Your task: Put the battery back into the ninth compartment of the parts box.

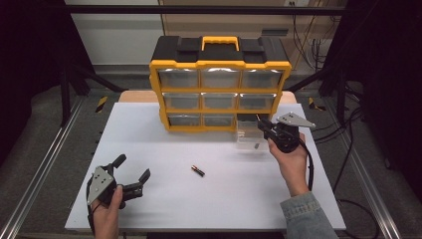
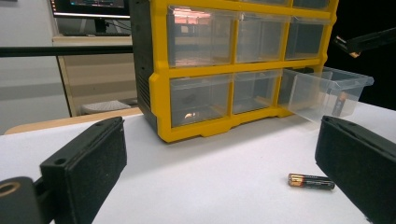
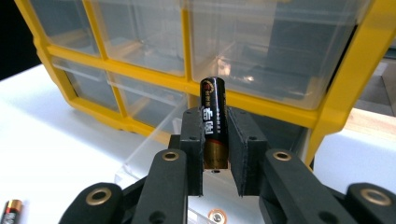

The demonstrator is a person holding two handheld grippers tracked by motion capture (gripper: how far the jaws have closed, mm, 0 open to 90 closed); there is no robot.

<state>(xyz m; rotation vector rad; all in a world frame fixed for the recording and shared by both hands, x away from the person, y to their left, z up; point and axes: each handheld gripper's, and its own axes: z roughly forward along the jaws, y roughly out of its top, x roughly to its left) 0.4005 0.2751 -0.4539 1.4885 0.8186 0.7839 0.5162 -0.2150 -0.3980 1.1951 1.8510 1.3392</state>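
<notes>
Right claw (image 3: 215, 163) is clamped on a battery (image 3: 214, 123), held up tall over the pulled-out drawer (image 1: 249, 135) of the yellow box (image 1: 219, 64), prob so it can drop in w/ the one inside. Left claw (image 1: 133, 172) is apart, resting on the desk (image 1: 164, 199) near a 2nd battery (image 1: 198, 171), maybe next.

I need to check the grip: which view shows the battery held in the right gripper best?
The right gripper view: the held battery stands upright, clamped between the right gripper pads, label readable. In the high view the right gripper hides it; the left gripper view gives just a far jaw tip.
</notes>
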